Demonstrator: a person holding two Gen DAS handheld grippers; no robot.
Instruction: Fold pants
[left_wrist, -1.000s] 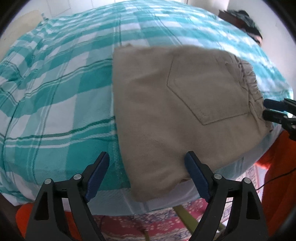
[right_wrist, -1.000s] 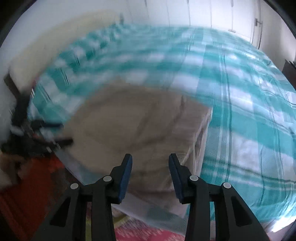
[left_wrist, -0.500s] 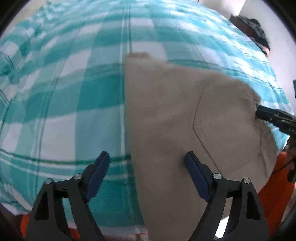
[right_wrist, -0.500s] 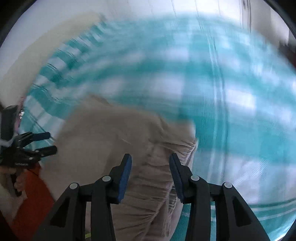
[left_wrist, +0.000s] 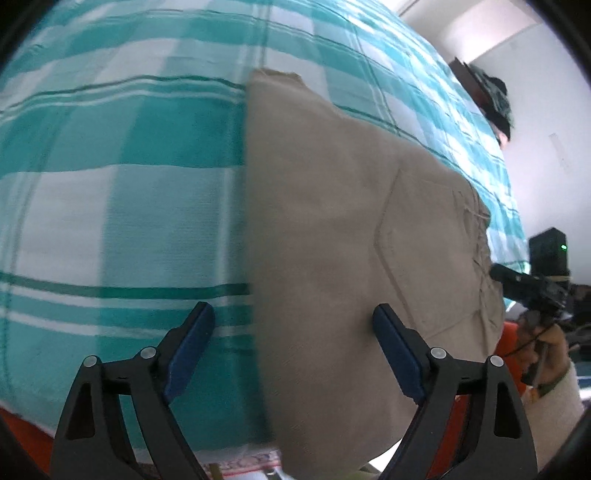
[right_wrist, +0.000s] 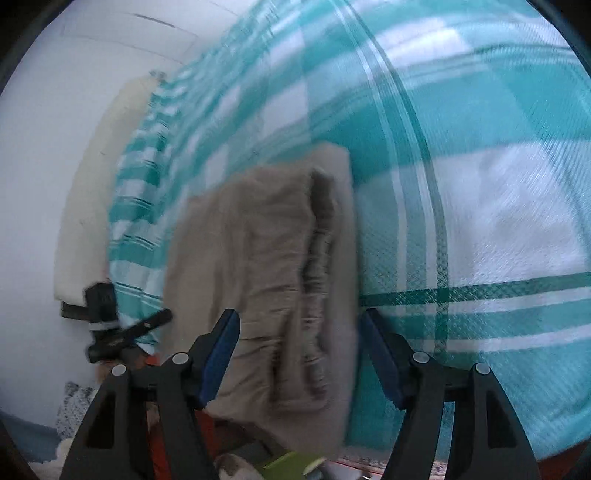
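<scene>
Beige pants (left_wrist: 340, 251) lie folded on a teal and white checked bed (left_wrist: 122, 155), back pocket up, near the bed's front edge. My left gripper (left_wrist: 293, 343) is open and empty, straddling the pants' left folded edge just above the cloth. My right gripper (right_wrist: 299, 354) is open and empty over the gathered waistband end of the pants (right_wrist: 273, 266). The right gripper also shows at the right edge of the left wrist view (left_wrist: 517, 280), beside the waistband. The right wrist view is blurred.
The bed's front edge runs just below both grippers, with orange cloth (left_wrist: 506, 339) and patterned floor below. A dark object (left_wrist: 491, 96) sits by the white wall at the bed's far right. A cream headboard pad (right_wrist: 96, 177) lines the wall.
Both grippers have moved in closer over the pants. The right gripper's fingers have spread wider apart. The pants lie as before.
</scene>
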